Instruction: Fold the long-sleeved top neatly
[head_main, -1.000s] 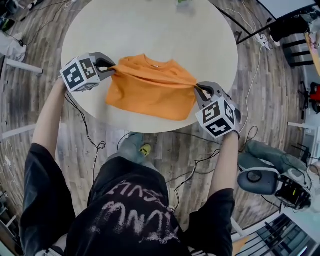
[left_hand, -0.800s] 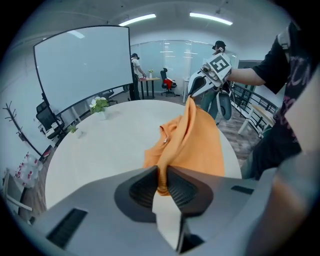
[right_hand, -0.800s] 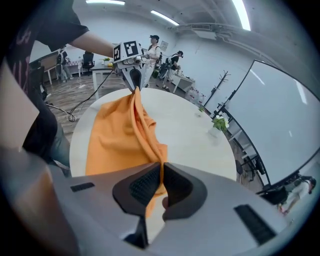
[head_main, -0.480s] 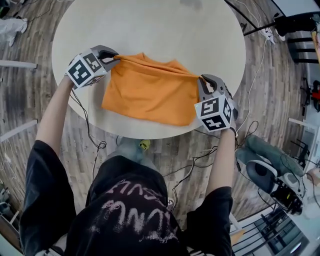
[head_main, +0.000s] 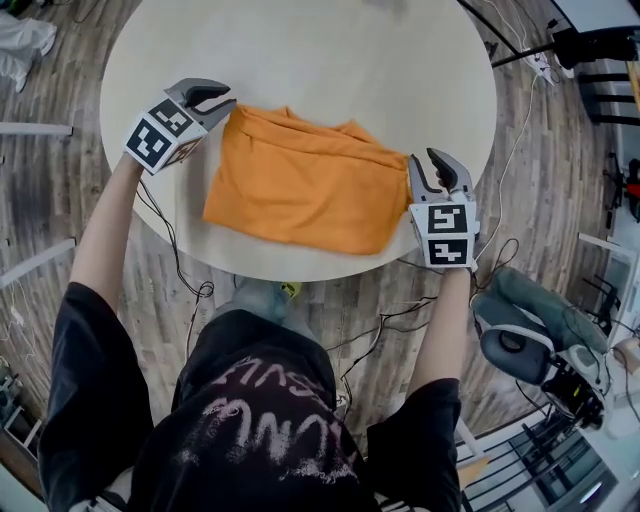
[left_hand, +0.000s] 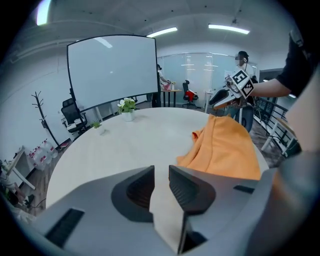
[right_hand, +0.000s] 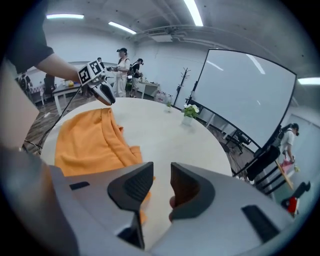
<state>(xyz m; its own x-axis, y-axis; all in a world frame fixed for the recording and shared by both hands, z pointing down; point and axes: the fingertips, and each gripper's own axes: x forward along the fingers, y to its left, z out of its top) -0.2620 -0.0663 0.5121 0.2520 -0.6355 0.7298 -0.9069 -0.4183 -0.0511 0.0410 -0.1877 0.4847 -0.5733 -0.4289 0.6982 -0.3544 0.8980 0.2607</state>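
Observation:
The orange long-sleeved top (head_main: 300, 185) lies folded into a rough rectangle on the round white table (head_main: 300, 60). My left gripper (head_main: 218, 99) hovers just off its far left corner, open, with only bare table between the jaws (left_hand: 160, 182). My right gripper (head_main: 441, 168) sits by the top's right edge, also open and holding nothing (right_hand: 161, 181). Both sets of jaws have just been opening. The top (left_hand: 227, 147) shows to the right in the left gripper view, and to the left (right_hand: 87, 142) in the right gripper view.
A small potted plant (left_hand: 127, 106) stands at the table's far side. The table's near edge (head_main: 300, 275) runs just below the top. Cables (head_main: 190, 290) trail on the wooden floor, with a chair (head_main: 520, 335) at the right.
Both grippers let go of the top's raised upper edge, and the fabric dropped flat onto the table. Both jaws opened and drew slightly away from the cloth.

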